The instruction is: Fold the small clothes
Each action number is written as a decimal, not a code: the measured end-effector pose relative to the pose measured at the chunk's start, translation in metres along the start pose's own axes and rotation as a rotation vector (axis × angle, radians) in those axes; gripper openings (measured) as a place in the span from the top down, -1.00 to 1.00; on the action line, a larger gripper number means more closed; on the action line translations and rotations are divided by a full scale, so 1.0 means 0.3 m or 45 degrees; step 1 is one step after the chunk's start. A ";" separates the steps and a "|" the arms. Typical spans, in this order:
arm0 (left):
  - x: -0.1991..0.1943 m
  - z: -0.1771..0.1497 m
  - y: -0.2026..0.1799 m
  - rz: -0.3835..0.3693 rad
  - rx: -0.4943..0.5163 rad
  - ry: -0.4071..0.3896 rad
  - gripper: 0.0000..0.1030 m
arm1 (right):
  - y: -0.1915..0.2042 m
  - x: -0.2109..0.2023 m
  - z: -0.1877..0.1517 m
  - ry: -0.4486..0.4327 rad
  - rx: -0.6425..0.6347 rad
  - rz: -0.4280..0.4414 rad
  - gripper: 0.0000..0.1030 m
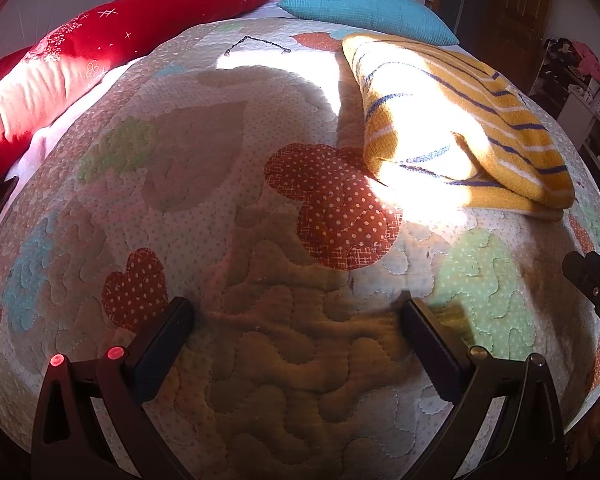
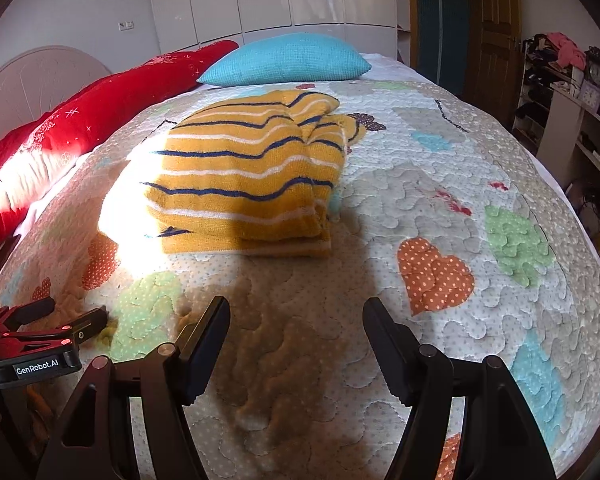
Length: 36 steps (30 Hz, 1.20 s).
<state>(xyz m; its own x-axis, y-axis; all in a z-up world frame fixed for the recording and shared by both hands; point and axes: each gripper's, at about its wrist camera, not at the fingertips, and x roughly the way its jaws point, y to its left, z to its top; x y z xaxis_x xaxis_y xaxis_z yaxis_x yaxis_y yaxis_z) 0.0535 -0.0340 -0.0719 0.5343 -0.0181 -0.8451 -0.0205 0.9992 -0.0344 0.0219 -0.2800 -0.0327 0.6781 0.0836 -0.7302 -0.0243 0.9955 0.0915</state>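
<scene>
A small yellow sweater with blue and white stripes [image 1: 456, 120] lies folded on the quilted bedspread [image 1: 260, 360], partly in bright sunlight. In the right wrist view the sweater [image 2: 248, 176] sits straight ahead in the middle of the bed. My left gripper [image 1: 296, 312] is open and empty, low over the quilt, with the sweater ahead to its right. My right gripper [image 2: 296, 312] is open and empty, a short way in front of the sweater's near edge. The left gripper also shows in the right wrist view [image 2: 76, 316] at the lower left.
A long red pillow [image 2: 100, 120] lies along the left side of the bed and a teal pillow [image 2: 288, 60] at the far end. A shelf unit with clutter [image 2: 560, 80] stands to the right, beside a wooden door [image 2: 492, 40]. The right gripper's tip [image 1: 592, 280] shows at the right edge.
</scene>
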 end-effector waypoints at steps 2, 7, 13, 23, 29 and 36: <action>-0.001 -0.004 -0.004 0.004 0.021 -0.005 -1.00 | -0.011 -0.008 0.008 -0.011 0.011 0.003 -0.43; -0.009 -0.019 -0.006 0.004 0.042 -0.046 -1.00 | -0.026 -0.042 0.143 -0.140 0.005 -0.010 -0.43; -0.017 -0.024 -0.007 0.017 0.038 -0.051 -1.00 | -0.046 0.100 0.441 -0.159 0.049 0.151 0.01; -0.067 -0.010 0.038 -0.066 0.038 -0.048 -1.00 | -0.184 0.401 0.533 0.053 0.151 -0.083 0.06; -0.192 0.125 0.024 -0.154 0.050 -0.225 -1.00 | -0.070 0.257 0.585 -0.111 -0.010 -0.006 0.21; -0.104 0.461 -0.054 -0.223 0.051 -0.278 -1.00 | -0.033 0.458 0.583 0.112 0.008 0.151 0.33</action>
<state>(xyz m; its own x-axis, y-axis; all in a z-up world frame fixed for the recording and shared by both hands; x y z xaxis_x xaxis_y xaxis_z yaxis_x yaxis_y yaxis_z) 0.1540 -0.0446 0.0289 0.6965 -0.1865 -0.6929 0.1191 0.9823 -0.1447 0.2436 -0.2862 -0.0155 0.6040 0.2044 -0.7703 -0.0955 0.9781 0.1847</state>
